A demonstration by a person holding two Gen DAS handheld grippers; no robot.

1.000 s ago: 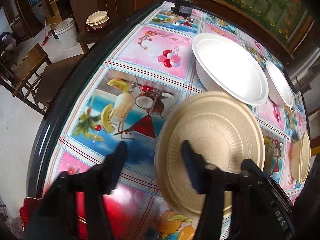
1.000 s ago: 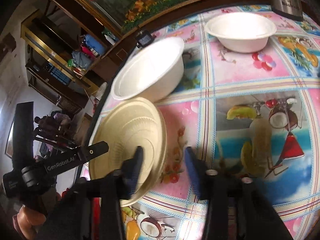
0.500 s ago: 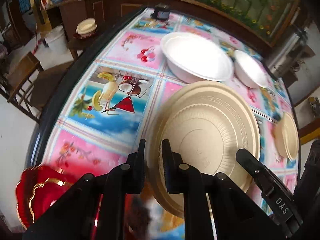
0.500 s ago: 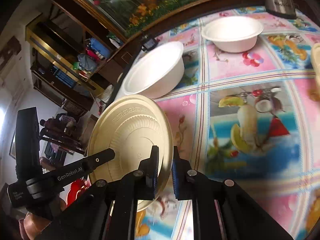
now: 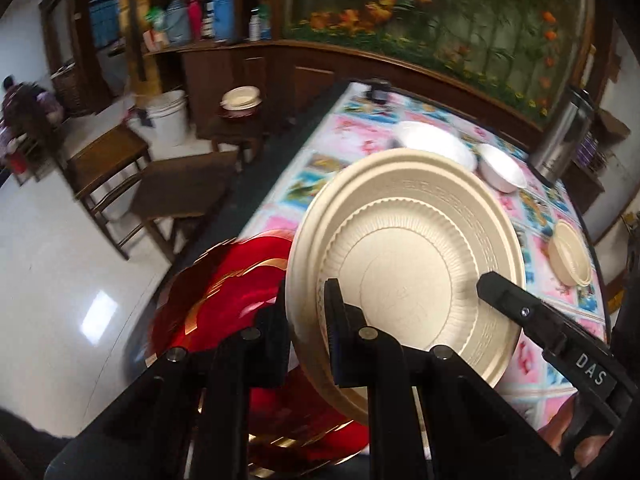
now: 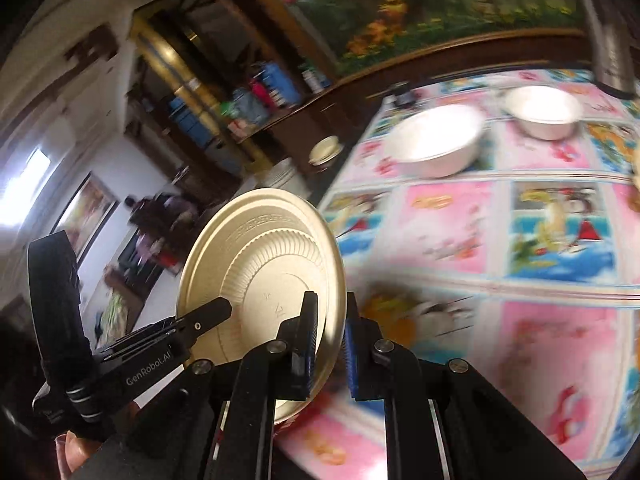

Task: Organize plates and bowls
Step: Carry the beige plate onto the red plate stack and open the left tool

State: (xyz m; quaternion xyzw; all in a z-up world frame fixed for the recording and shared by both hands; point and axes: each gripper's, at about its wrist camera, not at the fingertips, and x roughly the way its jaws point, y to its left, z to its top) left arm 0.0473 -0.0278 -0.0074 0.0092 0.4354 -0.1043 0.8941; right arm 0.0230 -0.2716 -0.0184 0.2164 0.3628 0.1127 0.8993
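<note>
Left tongs [image 5: 306, 320] and right tongs [image 6: 330, 344] are both closed onto the rim of one tan plate [image 5: 404, 264], held tilted on edge above the counter [image 6: 460, 220] near its edge. Red plates [image 5: 224, 292] beneath are blurred and partly hidden by it. At 1 o'clock in the left view sit a large white bowl [image 5: 436, 142] and a small white bowl [image 5: 502, 168], both seemingly empty; a tan bowl [image 5: 568, 258] sits at 3 o'clock.
</note>
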